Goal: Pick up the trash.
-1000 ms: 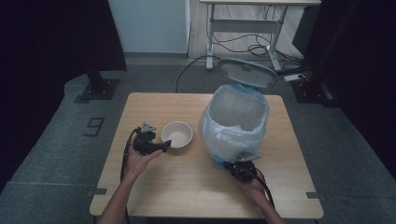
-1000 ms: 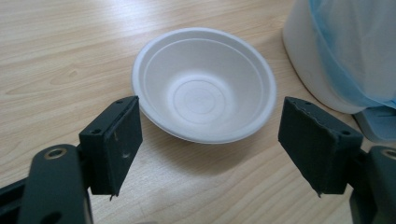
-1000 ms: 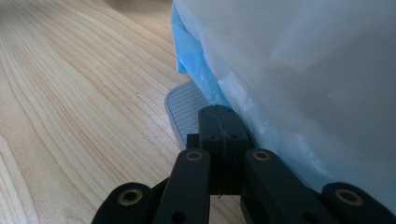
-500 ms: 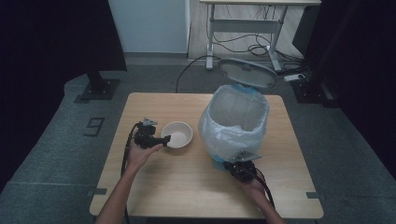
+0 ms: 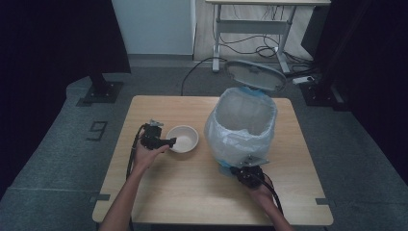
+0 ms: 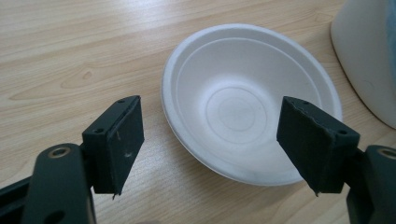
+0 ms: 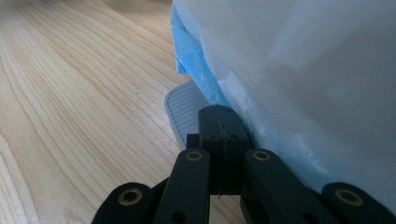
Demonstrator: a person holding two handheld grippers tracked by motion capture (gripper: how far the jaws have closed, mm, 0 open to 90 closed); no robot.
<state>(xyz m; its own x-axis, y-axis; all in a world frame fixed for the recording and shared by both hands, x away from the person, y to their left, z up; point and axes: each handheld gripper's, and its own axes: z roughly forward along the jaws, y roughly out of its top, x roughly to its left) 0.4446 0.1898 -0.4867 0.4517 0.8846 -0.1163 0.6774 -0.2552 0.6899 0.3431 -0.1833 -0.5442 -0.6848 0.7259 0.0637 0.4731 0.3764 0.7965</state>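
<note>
On the table: white bowl point(image 6: 252, 105), light, thin, bends easily.
Hold: its near rim.
Left gripper point(image 6: 210, 149): jaws wide open, holding nothing.
Right gripper point(image 7: 219, 123): jaws shut tight, pressing the bin pedal point(image 7: 182, 114).

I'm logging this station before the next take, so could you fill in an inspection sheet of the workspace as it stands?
Surface: wooden table, bare around the items.
Job's things: empty white bowl; pedal bin with plastic liner, lid up.
Clutter: nothing seen.
Grippers: left gripper open, jaws either side of the bowl's near rim, not touching; right gripper shut, over the grey pedal.
Cables: one trails from each gripper; more lie on the floor behind.
Surroundings: dark curtains, desk frame, grey floor.
</note>
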